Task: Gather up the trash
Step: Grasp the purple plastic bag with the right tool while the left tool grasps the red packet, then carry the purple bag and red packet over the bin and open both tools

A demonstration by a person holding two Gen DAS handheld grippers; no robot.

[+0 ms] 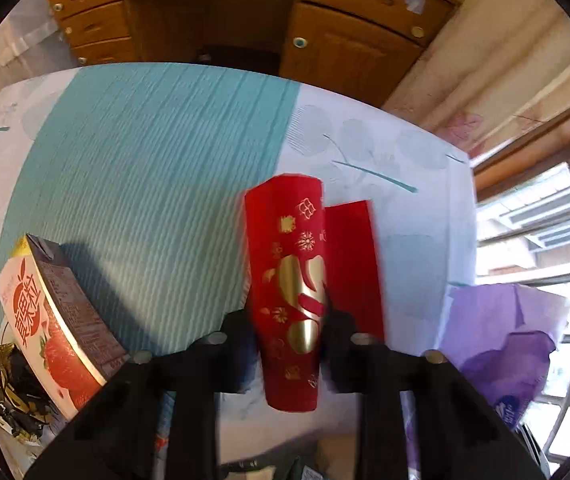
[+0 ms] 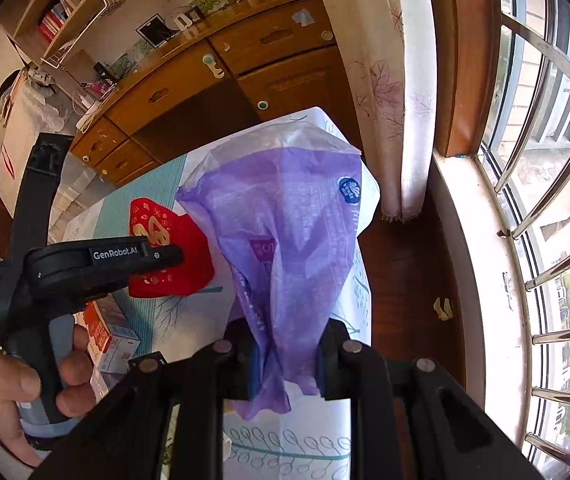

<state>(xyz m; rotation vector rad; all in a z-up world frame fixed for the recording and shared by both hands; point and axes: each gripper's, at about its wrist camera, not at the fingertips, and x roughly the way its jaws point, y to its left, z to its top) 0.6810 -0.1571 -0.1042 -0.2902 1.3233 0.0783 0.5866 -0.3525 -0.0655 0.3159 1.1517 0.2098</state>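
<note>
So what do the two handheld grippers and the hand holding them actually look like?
Both are matte black plastic. The left gripper has a pistol-style handle, a dark strap looping up from its body, and white "GenRobot.AI" lettering on the side. The right gripper shows angular black finger arms with round silver pins at the joints. The person's left hand wears a pale cuff at the wrist.

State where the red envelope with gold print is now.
In the left wrist view the red envelope with gold print sits pinched in the left tongs above the tablecloth, left of the purple plastic bag.
</note>
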